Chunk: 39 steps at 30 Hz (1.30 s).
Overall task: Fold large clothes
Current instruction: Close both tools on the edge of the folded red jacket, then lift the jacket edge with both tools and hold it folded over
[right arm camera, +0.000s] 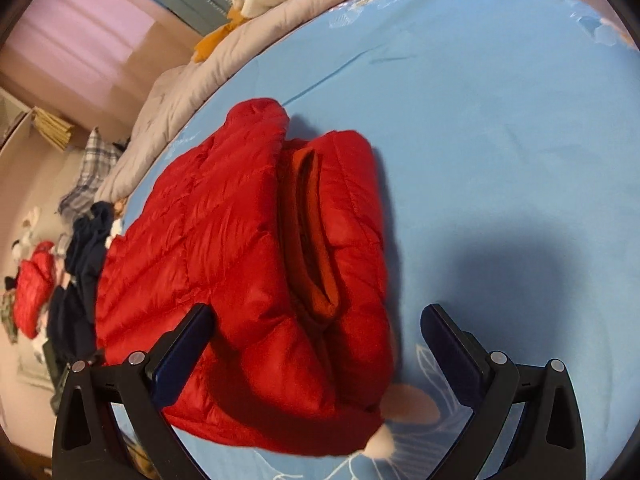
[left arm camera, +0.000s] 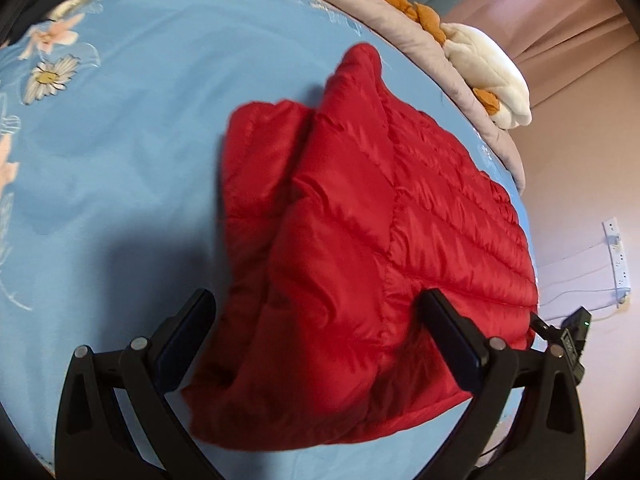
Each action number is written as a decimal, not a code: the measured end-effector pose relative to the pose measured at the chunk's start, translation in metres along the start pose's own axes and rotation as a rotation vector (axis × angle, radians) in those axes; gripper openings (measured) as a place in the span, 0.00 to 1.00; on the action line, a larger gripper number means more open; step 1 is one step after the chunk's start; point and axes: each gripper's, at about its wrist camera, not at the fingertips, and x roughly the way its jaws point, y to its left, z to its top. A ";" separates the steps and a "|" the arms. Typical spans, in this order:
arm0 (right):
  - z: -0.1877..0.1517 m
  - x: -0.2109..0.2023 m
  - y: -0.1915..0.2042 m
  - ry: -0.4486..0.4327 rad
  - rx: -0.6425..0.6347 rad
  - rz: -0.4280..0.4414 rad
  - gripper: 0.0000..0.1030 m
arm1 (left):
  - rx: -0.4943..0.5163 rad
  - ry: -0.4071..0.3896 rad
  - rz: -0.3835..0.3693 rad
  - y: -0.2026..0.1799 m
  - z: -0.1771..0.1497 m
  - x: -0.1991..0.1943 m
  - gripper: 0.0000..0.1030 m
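A red quilted puffer jacket [left arm camera: 360, 248] lies folded into a compact bundle on a blue floral bed sheet [left arm camera: 120, 160]. In the right wrist view the jacket [right arm camera: 248, 264] shows an orange-lined opening at its folded edge. My left gripper [left arm camera: 316, 304] is open and hovers over the jacket's near end, fingers apart on either side. My right gripper [right arm camera: 316, 316] is open too, above the jacket's near end, holding nothing.
A white and orange plush toy [left arm camera: 488, 64] lies on a grey quilt [left arm camera: 400, 20] at the bed's far edge. On the floor beside the bed are a pile of dark clothes [right arm camera: 80, 264] and another red garment [right arm camera: 34, 292]. A power strip [left arm camera: 618, 256] hangs on the wall.
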 end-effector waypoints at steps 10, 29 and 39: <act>0.006 0.023 0.016 0.042 -0.049 0.055 0.99 | -0.026 0.042 -0.047 0.003 0.002 0.015 1.00; 0.000 0.008 0.048 -0.008 -0.170 0.115 0.30 | 0.048 -0.021 -0.058 -0.034 -0.001 -0.008 0.29; -0.012 -0.037 0.074 -0.112 -0.252 0.145 0.27 | 0.117 -0.119 -0.046 -0.048 -0.008 -0.059 0.27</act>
